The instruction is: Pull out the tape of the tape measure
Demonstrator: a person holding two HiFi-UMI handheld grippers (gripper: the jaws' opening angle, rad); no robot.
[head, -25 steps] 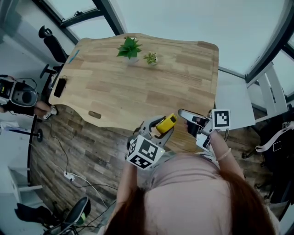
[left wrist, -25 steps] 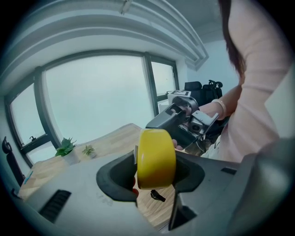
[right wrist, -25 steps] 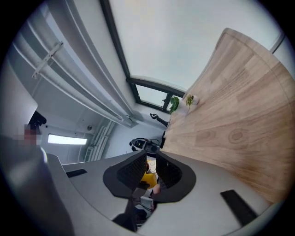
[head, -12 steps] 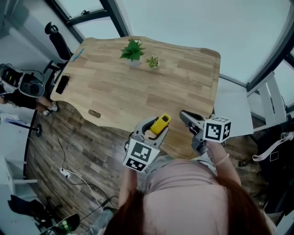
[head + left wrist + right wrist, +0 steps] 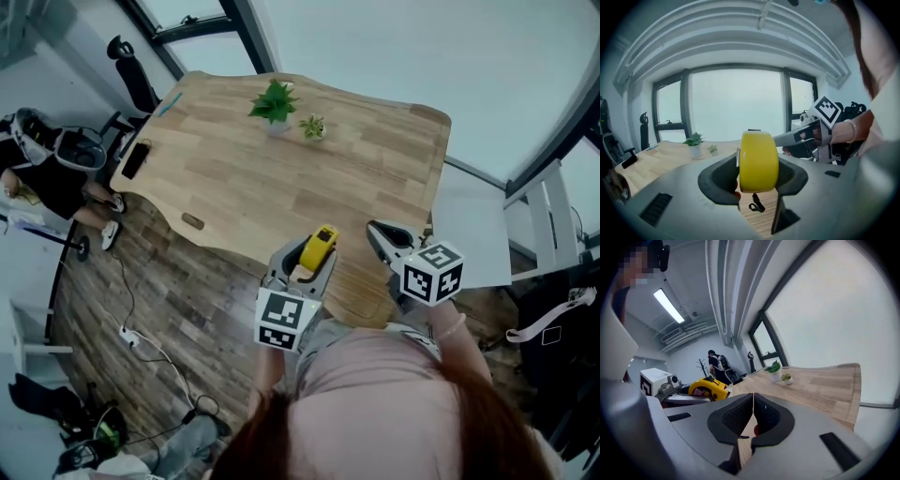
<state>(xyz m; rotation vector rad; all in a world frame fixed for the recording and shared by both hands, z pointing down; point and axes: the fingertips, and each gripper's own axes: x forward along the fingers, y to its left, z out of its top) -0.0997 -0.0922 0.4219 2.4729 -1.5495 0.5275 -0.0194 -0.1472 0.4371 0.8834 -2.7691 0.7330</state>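
Holding the yellow tape measure (image 5: 319,246) clamped in the left gripper (image 5: 312,258), above the surface (image 5: 281,178), steadied for pulling; beside the tape measure, right gripper (image 5: 375,230) just closed, empty

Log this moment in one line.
left gripper: shut on tape measure | right gripper: just closed, empty | tape: not pulled out

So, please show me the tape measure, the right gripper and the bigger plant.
tape measure (image 5: 316,249), head view, its yellow case.
right gripper (image 5: 375,231), head view, between its fingertips, just closed empty.
bigger plant (image 5: 273,100), head view, its green leaves.
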